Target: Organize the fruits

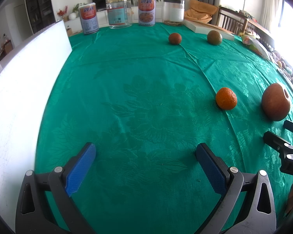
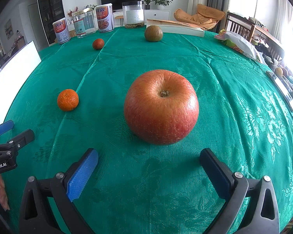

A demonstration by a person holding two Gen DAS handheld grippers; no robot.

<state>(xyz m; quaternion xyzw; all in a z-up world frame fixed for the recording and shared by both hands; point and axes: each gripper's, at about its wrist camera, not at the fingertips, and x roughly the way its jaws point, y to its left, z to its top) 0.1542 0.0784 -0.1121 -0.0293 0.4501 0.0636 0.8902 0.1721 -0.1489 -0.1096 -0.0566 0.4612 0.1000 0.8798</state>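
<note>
Right gripper (image 2: 148, 172): fingers spread wide and empty, hovering low over the surface (image 2: 234, 81), which is draped in green cloth.
Apple (image 2: 161, 107): sits just ahead of the right fingers, centred between them, stem end tilted toward the camera.
Left gripper (image 1: 145, 164): fingers spread, nothing between them; only bare cloth ahead.
Mandarin (image 1: 226, 98): ahead and to the right of the left fingers, well apart from them.
Far fruits: a dark orange one (image 2: 98, 43) and a greenish one (image 2: 153, 33), both far beyond the fingers.
Risk, apple: round and nearly as wide as the gap; an off-centre closing would likely nudge it into a roll.
Risk, cloth: low fingers may snag the creases.
</note>
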